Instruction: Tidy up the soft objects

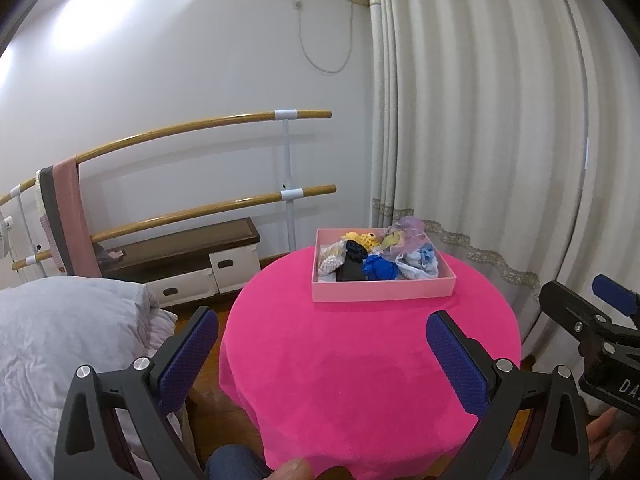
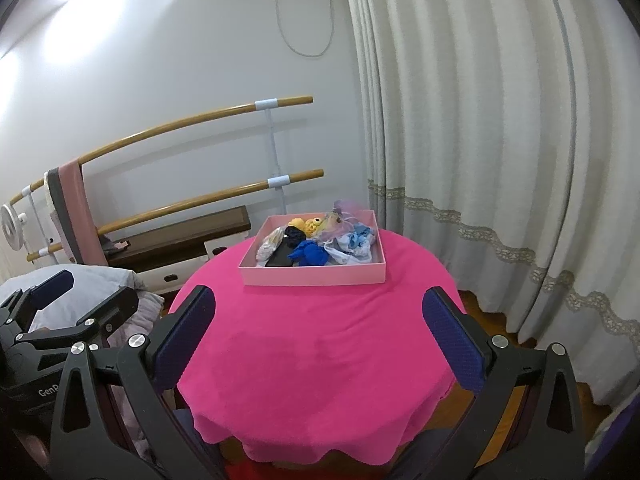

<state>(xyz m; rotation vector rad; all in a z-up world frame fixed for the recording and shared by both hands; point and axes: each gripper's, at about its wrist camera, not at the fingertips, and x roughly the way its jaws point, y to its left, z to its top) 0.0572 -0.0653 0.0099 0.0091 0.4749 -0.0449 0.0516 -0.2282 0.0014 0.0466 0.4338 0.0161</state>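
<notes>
A round desk draped in a bright pink cloth fills the lower middle of both wrist views. Toward its far edge, in the centre of each frame, sits a shallow pale pink box holding a heap of soft objects: a yellow knitted piece at the back, a black item near the front wall, a cream knitted piece on the left, a royal blue fabric bundle in the middle, a white-and-blue printed cloth on the right, and a sheer lilac pouch at the back right.

The left gripper hovers over the near part of the desk, jaws spread wide and holding nothing. The right gripper hangs likewise above the cloth, jaws spread wide and empty, well short of the box.

At the left of both frames a grey pillow lies on a bed, with wooden barre rails behind it. Pale curtains cover the right side.
</notes>
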